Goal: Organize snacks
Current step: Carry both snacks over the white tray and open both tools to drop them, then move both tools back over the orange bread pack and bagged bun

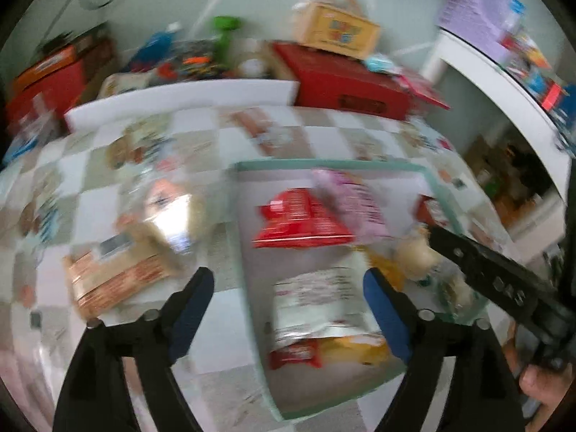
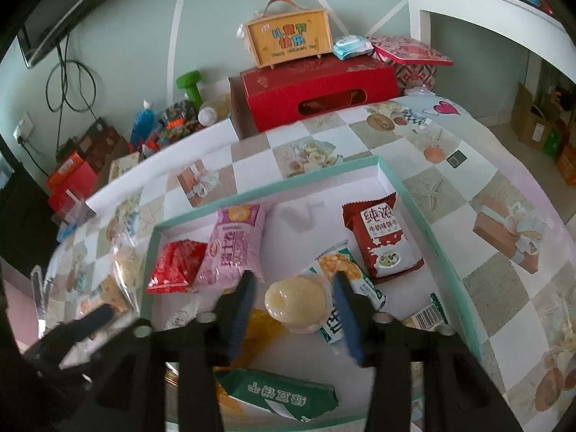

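You can read "纯浓" and "牛奶味饼干" on the dark red biscuit pack point(image 2: 382, 241), and "Happy Children's Day" on the yellow handled box point(image 2: 291, 37) beyond the tabletop.

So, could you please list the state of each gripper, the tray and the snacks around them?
Right gripper: open, straddling the round pastry.
Left gripper: open, empty.
Teal tray: lidless, holding packets.
Pink packet: sealed, overlapping the red packet.
Brown packet: outside the tray.
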### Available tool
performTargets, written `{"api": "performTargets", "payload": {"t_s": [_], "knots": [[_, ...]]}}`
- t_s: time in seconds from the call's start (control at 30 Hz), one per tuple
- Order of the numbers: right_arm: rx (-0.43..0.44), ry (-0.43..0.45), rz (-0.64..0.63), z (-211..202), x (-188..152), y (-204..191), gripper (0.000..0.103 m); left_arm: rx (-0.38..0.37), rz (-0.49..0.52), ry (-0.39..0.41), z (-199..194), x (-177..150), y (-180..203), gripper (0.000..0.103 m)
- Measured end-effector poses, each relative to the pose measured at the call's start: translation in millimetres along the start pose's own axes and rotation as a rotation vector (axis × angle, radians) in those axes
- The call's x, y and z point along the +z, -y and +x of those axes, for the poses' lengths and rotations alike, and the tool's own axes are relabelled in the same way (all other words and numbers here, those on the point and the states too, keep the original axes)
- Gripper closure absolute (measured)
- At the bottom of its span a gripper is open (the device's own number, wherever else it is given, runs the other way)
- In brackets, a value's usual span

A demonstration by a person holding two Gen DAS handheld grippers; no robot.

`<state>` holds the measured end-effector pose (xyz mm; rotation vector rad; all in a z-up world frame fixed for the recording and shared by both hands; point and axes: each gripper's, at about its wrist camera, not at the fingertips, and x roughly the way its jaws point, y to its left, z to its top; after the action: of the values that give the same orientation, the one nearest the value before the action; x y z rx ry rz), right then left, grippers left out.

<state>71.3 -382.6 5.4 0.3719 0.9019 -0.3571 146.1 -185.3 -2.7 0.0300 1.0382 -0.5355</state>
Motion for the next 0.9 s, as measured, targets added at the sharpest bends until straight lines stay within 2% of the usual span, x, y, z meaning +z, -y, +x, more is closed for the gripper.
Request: {"api": "performTargets", "payload": {"t_s": [0.13,0.23,0.3,0.4,0.53,0.6,0.9], "knots": [[-0.013,-0.013,-0.042,3.2,-2.6,-10.2,0.04,0.081,-0.081,-0.005,-2.1,-2.7,-28.3,0.015],[-0.001,-0.013,-0.071,2.9,-4.6,-22.5,0.031,0.128,-0.13,0.009,-7.1,-5.6,-48.3,0.004],[0.007,-0.01,-0.096,2.1,-5.8,-31.3,0.023,0.16,-0.155,0.03,-13.1,-6.9,-60.4,0.003],[0.02,-0.007,-0.125,1.2,-8.2,-44.7,0.018,0.205,-0.18,0.053,-22.6,-8.2,-76.7,0.002],[0.046,-0.004,-0.162,1.0,-11.8,-62.3,0.009,0.232,-0.217,0.065,-32.8,-10.1,-95.8,0.0],[0.051,-0.001,-0.179,0.9,-14.2,-71.6,0.001,0.242,-0.24,0.068,-35.5,-10.6,-104.0,0.0],[0.13,0.007,-0.21,3.5,-21.2,-108.1,0.0,0.289,-0.362,0.094,-52.3,-14.8,-150.5,0.0]]}}
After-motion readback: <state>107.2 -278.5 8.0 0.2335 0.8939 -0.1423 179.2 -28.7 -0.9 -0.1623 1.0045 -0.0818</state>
